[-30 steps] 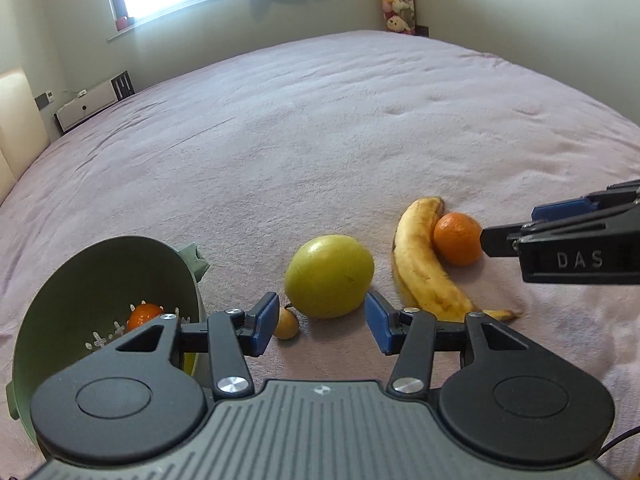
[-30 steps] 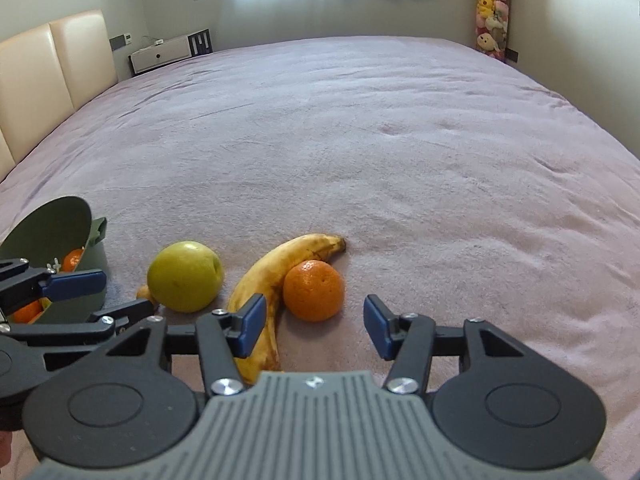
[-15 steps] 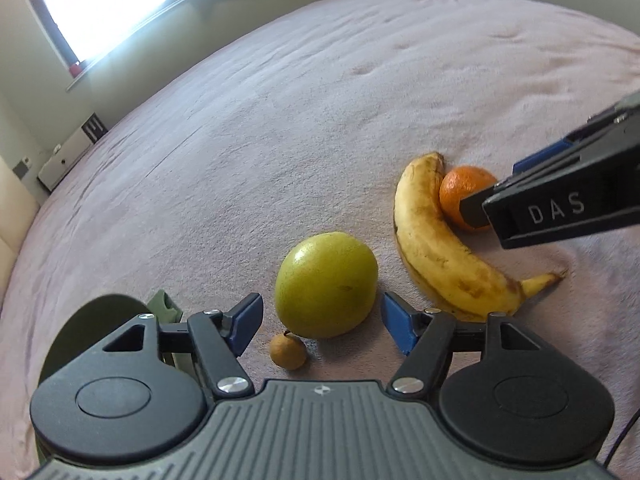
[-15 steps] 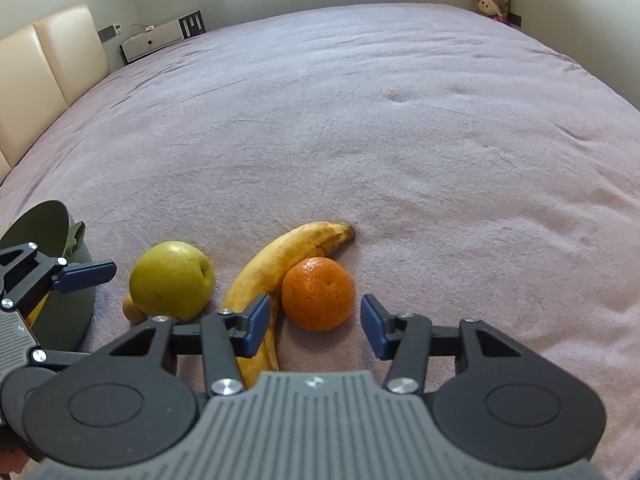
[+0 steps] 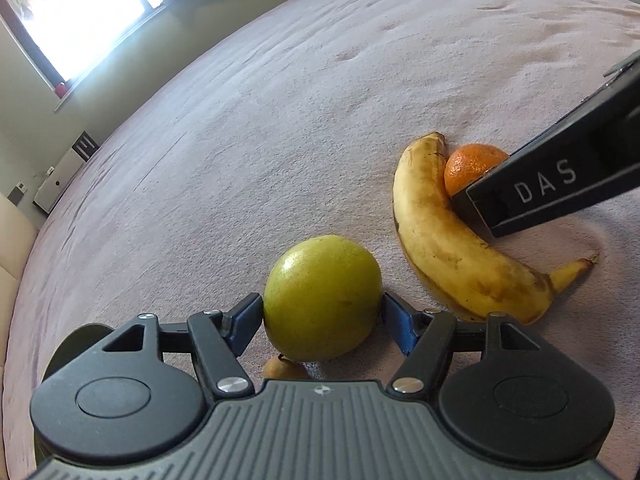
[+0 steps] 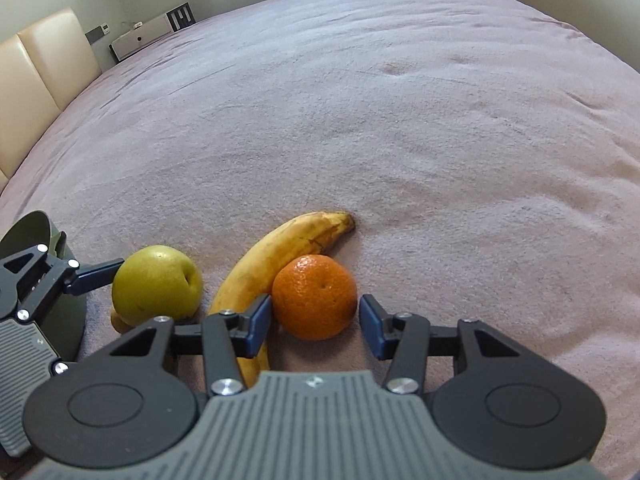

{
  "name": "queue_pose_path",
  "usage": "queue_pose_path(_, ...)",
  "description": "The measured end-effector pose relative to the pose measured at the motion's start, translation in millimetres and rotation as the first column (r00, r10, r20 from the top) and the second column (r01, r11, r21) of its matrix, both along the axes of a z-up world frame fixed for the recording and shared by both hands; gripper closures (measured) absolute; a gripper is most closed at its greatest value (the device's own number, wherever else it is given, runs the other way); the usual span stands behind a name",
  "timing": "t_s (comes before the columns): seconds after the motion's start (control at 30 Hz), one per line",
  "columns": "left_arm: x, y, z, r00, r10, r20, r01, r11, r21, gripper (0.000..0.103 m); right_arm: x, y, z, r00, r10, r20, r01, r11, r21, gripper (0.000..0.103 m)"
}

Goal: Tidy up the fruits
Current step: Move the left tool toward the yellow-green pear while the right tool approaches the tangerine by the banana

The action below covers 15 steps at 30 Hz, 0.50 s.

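Observation:
A yellow-green apple point(image 5: 320, 296) lies on the bed between the blue pads of my left gripper point(image 5: 322, 306). The pads stand wide at its two sides and do not visibly press on it, so this gripper is open. A small brown fruit point(image 5: 284, 368) lies just under the apple. To the right, a spotted banana point(image 5: 440, 248) curves around an orange point(image 5: 468, 164). In the right wrist view my right gripper point(image 6: 315, 306) straddles the orange point(image 6: 314, 296), open, with a small gap at the right pad. The banana point(image 6: 280, 248) touches the orange's left side.
A green bowl point(image 6: 36, 228) stands at the far left, its rim point(image 5: 80, 336) mostly hidden behind my left gripper. The pink bedspread point(image 6: 360, 120) stretches far ahead. A cream headboard point(image 6: 36, 80) and a white unit point(image 6: 140, 38) stand at the back left.
Both grippers have come down and forward onto the fruit. The left one rolled and its jaws widened around the apple. The right jaws narrowed a little around the orange. The bowl slid nearly out of the left view.

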<state>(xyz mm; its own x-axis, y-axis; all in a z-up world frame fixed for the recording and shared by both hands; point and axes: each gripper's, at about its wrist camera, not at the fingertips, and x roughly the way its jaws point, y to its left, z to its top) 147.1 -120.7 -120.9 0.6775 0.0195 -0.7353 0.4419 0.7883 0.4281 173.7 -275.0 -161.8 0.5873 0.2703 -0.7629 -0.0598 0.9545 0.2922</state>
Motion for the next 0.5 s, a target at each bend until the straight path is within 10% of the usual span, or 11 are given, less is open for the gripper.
queue_pose_path(0.5, 6.1, 8.2, 6.2, 0.998, 0.057, -0.025, -0.059, 0.995, -0.076, 0.029, 2.8, -0.4, -1.0, 1.0, -0.001, -0.001, 0.001, 1.0, 0.005, 0.059)
